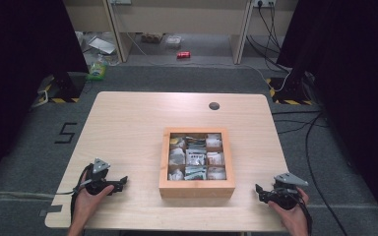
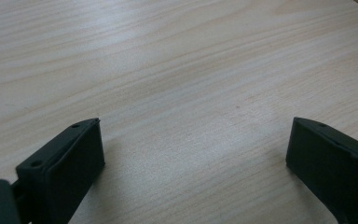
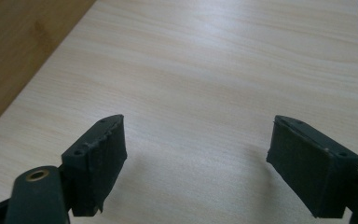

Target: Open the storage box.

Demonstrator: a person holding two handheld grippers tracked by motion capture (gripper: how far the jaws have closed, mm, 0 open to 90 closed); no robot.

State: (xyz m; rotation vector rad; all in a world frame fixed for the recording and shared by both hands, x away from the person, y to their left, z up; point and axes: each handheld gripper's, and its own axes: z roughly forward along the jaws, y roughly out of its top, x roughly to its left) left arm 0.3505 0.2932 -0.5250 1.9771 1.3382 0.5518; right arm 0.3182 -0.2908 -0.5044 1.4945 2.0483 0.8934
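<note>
A black figure "5" (image 1: 67, 132) is marked on the grey floor left of the table.

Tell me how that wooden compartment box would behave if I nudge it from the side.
The wooden box sits flat, low and wide, so it should slide, not tip. Its thick frame looks stiff and fairly heavy. The small packets inside lie loose and may shift.

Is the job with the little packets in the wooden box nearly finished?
Hardly begun, it seems. Packets sit in the wooden box's compartments. The left tool and right tool rest on the table either side, jaws open, holding nothing. Any handling of packets looks still ahead.
</note>
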